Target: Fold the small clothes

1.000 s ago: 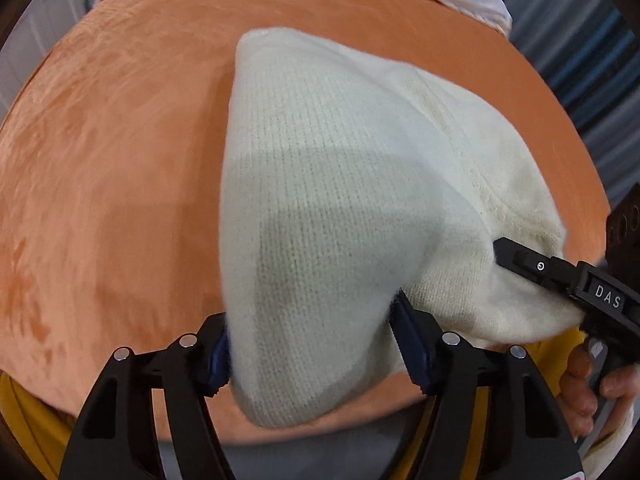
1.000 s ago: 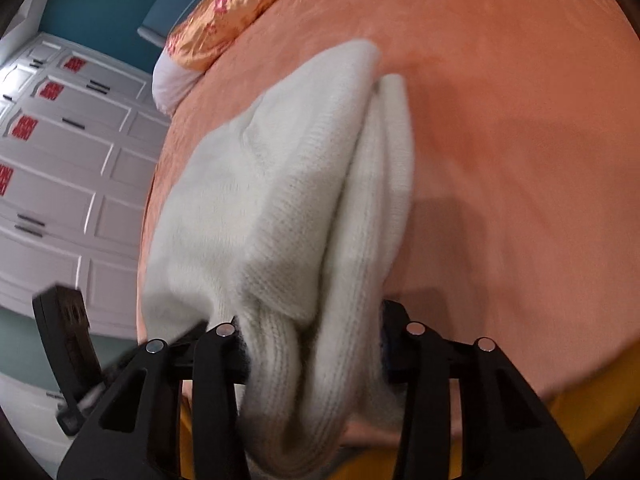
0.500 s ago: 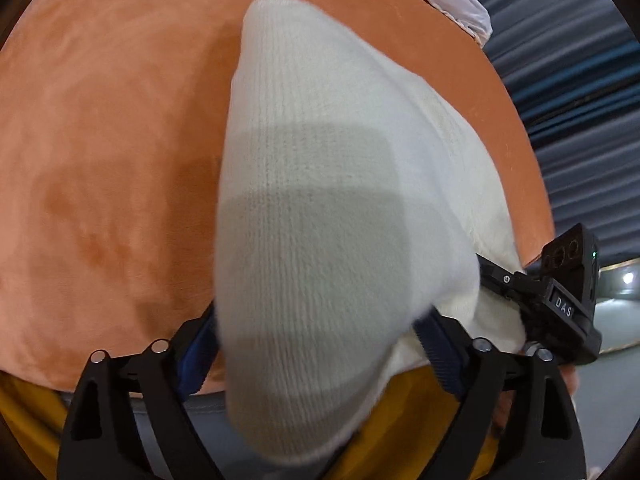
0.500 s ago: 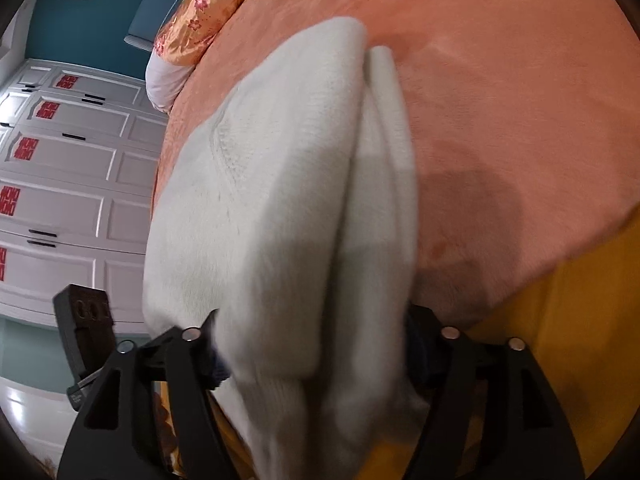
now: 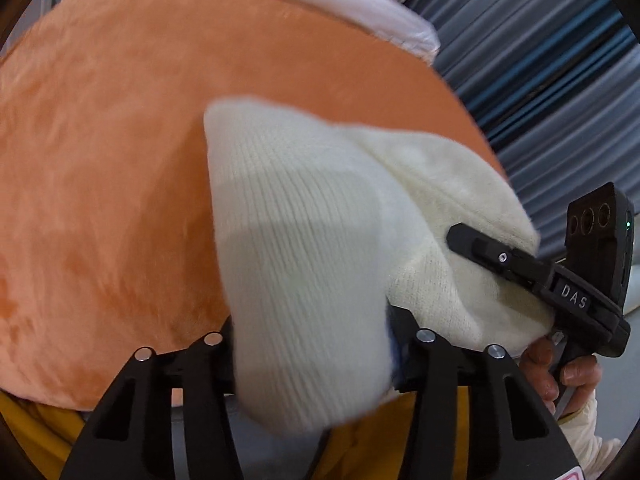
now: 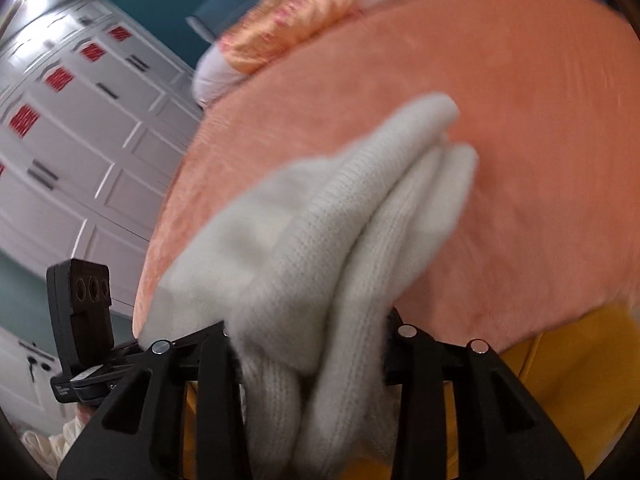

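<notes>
Cream knit garment [image 5: 304, 248]; orange bedspread [image 5: 104, 152]

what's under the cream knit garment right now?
Orange plush blanket shows beneath and around the cream knit garment, with yellow fabric at the near edge. Whatever lies directly below the knit is covered.

One cream-white knitted garment [image 5: 312, 264] lay on one orange plush bed cover [image 5: 100, 160]. Two black hand-held grippers were in view, the left hand-held gripper [image 5: 310, 336] and the right hand-held gripper [image 6: 312, 340]. One orange satin pillow [image 6: 296, 28] showed. One bare hand [image 5: 560, 372] was visible.
</notes>
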Demonstrator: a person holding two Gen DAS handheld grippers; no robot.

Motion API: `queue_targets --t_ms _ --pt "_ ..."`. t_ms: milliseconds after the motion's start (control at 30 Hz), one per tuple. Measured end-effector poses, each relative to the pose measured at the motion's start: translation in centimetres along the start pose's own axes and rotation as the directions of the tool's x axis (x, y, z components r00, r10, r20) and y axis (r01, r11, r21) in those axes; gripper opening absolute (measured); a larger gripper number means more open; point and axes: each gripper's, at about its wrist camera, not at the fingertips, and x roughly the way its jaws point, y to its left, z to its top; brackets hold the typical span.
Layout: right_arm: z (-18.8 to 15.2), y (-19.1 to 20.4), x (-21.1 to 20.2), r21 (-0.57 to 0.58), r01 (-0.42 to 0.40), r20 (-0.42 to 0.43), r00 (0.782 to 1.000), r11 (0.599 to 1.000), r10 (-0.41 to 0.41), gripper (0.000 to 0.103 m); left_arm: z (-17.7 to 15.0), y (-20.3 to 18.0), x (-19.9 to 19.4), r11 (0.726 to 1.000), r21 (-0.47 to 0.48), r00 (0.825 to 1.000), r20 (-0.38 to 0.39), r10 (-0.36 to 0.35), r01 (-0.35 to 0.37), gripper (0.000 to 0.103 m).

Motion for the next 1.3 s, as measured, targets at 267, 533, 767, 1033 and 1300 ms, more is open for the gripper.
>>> queue_targets --t_ms 267,533,767,1033,1300 --pt "2.5 5.6 -6.2 -0.135 -0.044 0.171 0.983 0.99 0.067 0.035 2.3 -2.1 -7.3 0.993 0.081 0.979 0.177 -0.096 0.083 0.042" --pt "8.5 12.9 -5.2 -0.293 -0.182 0.278 0.923 0.939 0.266 0.036 6.8 -1.5 -16.4 0.981 0.186 0.901 0.432 -0.036 -0.05 0.043" --pt "9.2 7.0 12.0 -0.005 -0.015 0.024 1.0 1.0 0.016 0.047 7.1 9.8 -8.0 0.929 0.042 0.886 0.318 0.337 -0.368 0.063" --pt "2.6 5.8 11.6 0.0 0.114 0.02 0.993 0.994 -0.114 0.036 0.6 15.1 -8.5 0.919 -0.101 0.888 0.237 0.394 -0.381 0.058" --pt "4.8 14.3 16.2 -0.29 0.136 -0.062 0.985 0.947 -0.161 0.023 6.9 13.1 -5.7 0.903 -0.072 0.876 0.221 0.429 -0.424 0.061"
